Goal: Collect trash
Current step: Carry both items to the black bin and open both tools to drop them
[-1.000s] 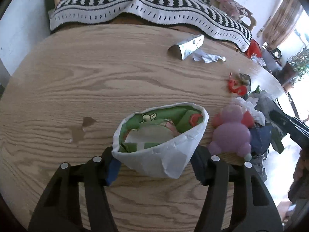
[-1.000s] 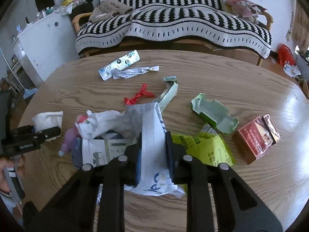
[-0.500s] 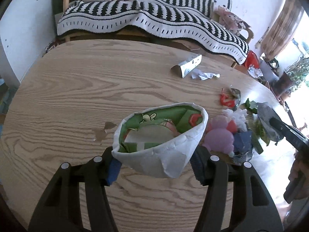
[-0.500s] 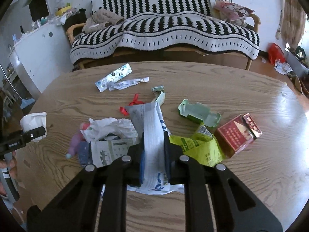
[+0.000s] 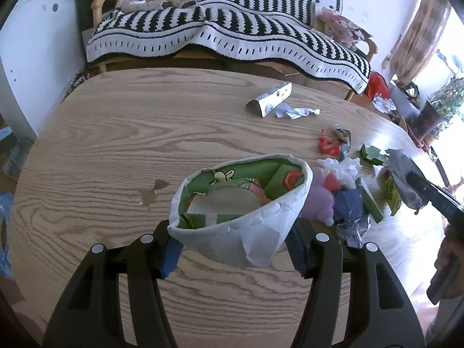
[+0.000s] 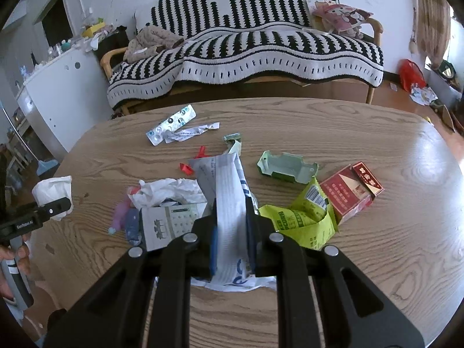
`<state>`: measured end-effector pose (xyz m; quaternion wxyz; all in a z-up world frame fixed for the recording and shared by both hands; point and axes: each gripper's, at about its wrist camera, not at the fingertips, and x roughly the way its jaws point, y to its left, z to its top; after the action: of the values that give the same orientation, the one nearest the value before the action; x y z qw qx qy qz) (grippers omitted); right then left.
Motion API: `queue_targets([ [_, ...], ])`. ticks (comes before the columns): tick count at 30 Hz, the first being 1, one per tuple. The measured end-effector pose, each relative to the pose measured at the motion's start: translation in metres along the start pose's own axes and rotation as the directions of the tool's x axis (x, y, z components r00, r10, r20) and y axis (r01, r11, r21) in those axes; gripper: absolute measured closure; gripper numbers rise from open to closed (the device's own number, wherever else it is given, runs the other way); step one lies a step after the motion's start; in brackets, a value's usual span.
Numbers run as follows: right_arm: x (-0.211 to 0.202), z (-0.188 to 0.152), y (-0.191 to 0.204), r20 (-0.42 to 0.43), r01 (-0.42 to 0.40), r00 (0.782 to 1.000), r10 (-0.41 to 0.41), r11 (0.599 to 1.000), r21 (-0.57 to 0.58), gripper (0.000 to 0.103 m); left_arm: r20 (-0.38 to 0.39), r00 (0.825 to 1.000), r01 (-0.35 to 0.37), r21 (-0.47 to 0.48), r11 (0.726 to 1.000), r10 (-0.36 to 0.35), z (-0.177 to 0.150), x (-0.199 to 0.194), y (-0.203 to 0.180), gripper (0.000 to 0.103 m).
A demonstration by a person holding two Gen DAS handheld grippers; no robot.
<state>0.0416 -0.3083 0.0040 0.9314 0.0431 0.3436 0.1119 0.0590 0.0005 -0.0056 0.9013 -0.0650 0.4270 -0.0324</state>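
Note:
My left gripper (image 5: 235, 249) is shut on a white wrapper with a green printed inside (image 5: 240, 203), held above the wooden table (image 5: 116, 150). My right gripper (image 6: 232, 232) is shut on a white and blue wrapper (image 6: 226, 179), lifted over a trash heap: crumpled white paper (image 6: 168, 191), a printed card (image 6: 171, 226), a purple toy (image 6: 120, 213) and a lime popcorn bag (image 6: 301, 217). The right gripper with its wrapper also shows in the left wrist view (image 5: 429, 194), and the left gripper in the right wrist view (image 6: 55, 206).
A red cigarette box (image 6: 351, 191), a green carton piece (image 6: 287, 168), a red ribbon (image 6: 188, 166), a blister pack (image 6: 171, 123) and a paper strip (image 6: 191, 130) lie on the table. A sofa with a striped blanket (image 6: 246, 49) stands behind it.
Both grippers have pulled back and upward with their wrappers held; the table and sofa now look farther away. The right gripper's wrapper has lifted off the heap.

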Motion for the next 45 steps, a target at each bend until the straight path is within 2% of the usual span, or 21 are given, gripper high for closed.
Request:
queue_targets([
  [2, -0.007, 0.001, -0.001, 0.019, -0.030, 0.999, 0.030, 0.999, 0.021, 0.087, 0.011, 1.000, -0.002, 0.002, 1.000, 0.002, 0.000, -0.008, -0.001, 0.044],
  [5, -0.025, 0.008, -0.005, 0.072, -0.126, 0.990, 0.120, 0.989, 0.083, 0.087, 0.023, 1.000, -0.001, 0.008, 1.000, 0.000, -0.001, -0.020, -0.003, 0.044],
  [8, -0.051, 0.019, -0.004, 0.134, -0.143, 0.982, 0.132, 0.986, 0.080, 0.087, 0.046, 0.999, -0.001, 0.015, 1.000, 0.000, -0.002, -0.035, -0.006, 0.044],
  [12, -0.073, 0.022, -0.005, 0.164, -0.136, 0.979, 0.123, 0.988, 0.071, 0.087, 0.071, 0.997, -0.002, 0.020, 1.000, 0.001, -0.005, -0.053, -0.012, 0.044],
  [18, -0.065, -0.026, -0.016, 0.090, -0.114, 0.991, 0.104, 0.986, 0.122, 0.087, 0.043, 0.999, 0.024, 0.054, 0.998, -0.026, -0.026, -0.060, -0.034, 0.044],
  [23, -0.118, -0.046, -0.038, 0.146, -0.056, 0.989, 0.038, 0.991, 0.123, 0.087, 0.039, 0.995, 0.090, 0.141, 0.986, -0.096, -0.039, -0.070, -0.085, 0.044],
  [27, -0.180, -0.061, -0.060, 0.216, -0.003, 0.976, -0.029, 0.989, 0.146, 0.087, 0.049, 0.986, 0.142, 0.215, 0.966, -0.156, -0.051, -0.087, -0.136, 0.044],
  [31, -0.229, -0.093, -0.084, 0.248, 0.049, 0.964, -0.096, 0.980, 0.191, 0.087, 0.024, 0.972, 0.215, 0.296, 0.931, -0.232, -0.078, -0.096, -0.192, 0.044],
  [34, -0.258, -0.136, -0.103, 0.240, 0.091, 0.959, -0.153, 0.964, 0.250, 0.087, -0.056, 0.951, 0.305, 0.356, 0.883, -0.305, -0.119, -0.093, -0.241, 0.044],
  [37, -0.281, -0.175, -0.124, 0.214, 0.122, 0.958, -0.193, 0.944, 0.305, 0.087, -0.181, 0.917, 0.400, 0.410, 0.820, -0.357, -0.169, -0.083, -0.287, 0.044],
  [40, -0.304, -0.212, -0.151, 0.193, 0.149, 0.953, -0.232, 0.918, 0.367, 0.087, -0.294, 0.889, 0.454, 0.480, 0.750, -0.350, -0.226, -0.068, -0.334, 0.044],
  [42, -0.306, -0.237, -0.164, 0.169, 0.147, 0.958, -0.231, 0.904, 0.401, 0.087, -0.348, 0.873, 0.481, 0.487, 0.729, -0.343, -0.252, -0.057, -0.350, 0.043],
  [45, -0.269, -0.304, -0.193, 0.015, 0.187, 0.974, -0.224, 0.845, 0.501, 0.087, -0.422, 0.859, 0.492, 0.520, 0.698, -0.291, -0.301, -0.029, -0.375, 0.043],
])
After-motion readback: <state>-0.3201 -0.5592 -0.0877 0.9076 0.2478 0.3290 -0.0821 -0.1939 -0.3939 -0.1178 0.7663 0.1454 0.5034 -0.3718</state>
